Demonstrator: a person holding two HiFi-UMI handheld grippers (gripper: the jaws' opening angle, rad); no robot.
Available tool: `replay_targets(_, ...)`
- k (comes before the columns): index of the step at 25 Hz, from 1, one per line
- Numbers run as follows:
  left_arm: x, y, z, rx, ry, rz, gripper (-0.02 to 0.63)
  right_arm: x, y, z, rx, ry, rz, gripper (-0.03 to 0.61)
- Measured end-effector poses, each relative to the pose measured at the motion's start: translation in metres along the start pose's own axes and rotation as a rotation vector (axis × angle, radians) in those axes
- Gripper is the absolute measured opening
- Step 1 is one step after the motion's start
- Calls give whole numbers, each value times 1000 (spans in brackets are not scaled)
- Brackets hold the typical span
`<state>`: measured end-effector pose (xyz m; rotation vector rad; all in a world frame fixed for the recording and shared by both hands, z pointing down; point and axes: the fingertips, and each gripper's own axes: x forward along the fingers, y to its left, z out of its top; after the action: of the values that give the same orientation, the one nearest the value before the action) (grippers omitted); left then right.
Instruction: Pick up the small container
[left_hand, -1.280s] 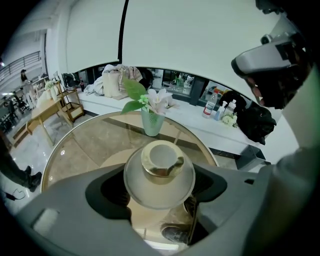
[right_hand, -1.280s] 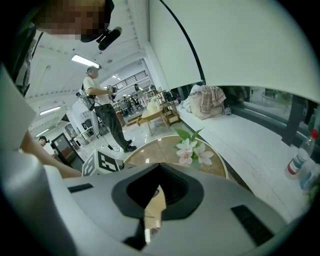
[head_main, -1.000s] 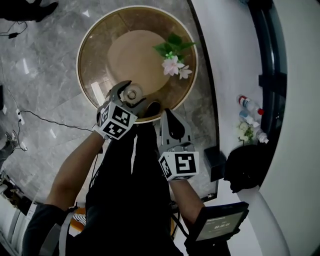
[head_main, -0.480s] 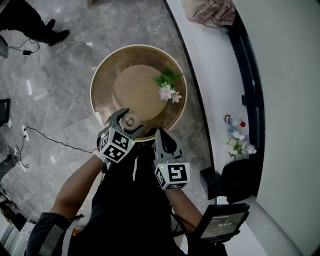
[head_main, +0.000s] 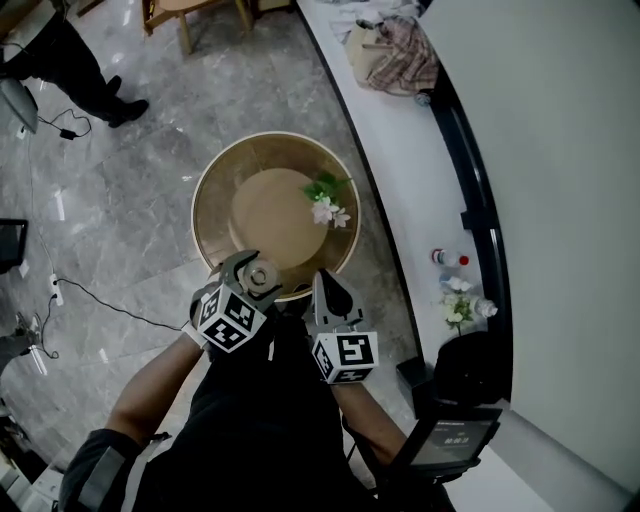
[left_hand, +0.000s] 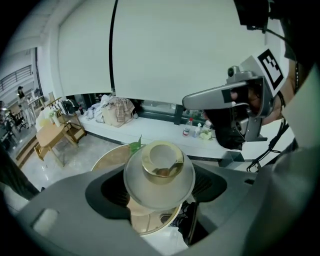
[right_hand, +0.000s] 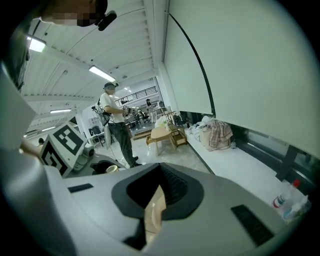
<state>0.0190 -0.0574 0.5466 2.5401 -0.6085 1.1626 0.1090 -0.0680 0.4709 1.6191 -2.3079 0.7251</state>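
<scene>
Left gripper (head_main: 257, 273) has its two jaws clamped on the sides of the one small container (left_hand: 159, 172), a frosted round jar with a gold-coloured top; the left gripper view shows the jar filling the gap between the jaws at frame centre. In the head view the jar lies over the lower rim of the single round table (head_main: 215, 200), at centre frame. Right gripper (head_main: 328, 289) sits just beside the left one, to its right, with its jaws drawn almost together, leaving only a thin slit and holding nothing. Item count: two grippers, one jar, one table, and one spray of flowers (head_main: 325, 203) on the right part of the tabletop. At least two bottles (left_hand: 192, 128) stand on the white ledge (head_main: 400, 170) at right. One person (right_hand: 117, 129) stands at left of centre in the right gripper view.
</scene>
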Motion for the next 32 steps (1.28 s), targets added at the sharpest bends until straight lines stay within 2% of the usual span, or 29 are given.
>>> replay_targets(12,-60,-44,21,37,-25,-9,343,-41,37,14,-45,-20,56,-3)
replay_targets(18,-86,-53,37,80,-77,30,344,-54,43,24,-61,-17,73,-3)
replay_targets(22,-105,-60,44,77,-108,48,344,-63,47,37,-87,-44,78,-3)
replay_targets(27,-114,-63,44,77,-100,59,344,-67,49,55,-101,-87,89,-3)
replay_targets(32,-122,-59,35,42,-96,64,344,-70,62,66,-124,-120,131,-3)
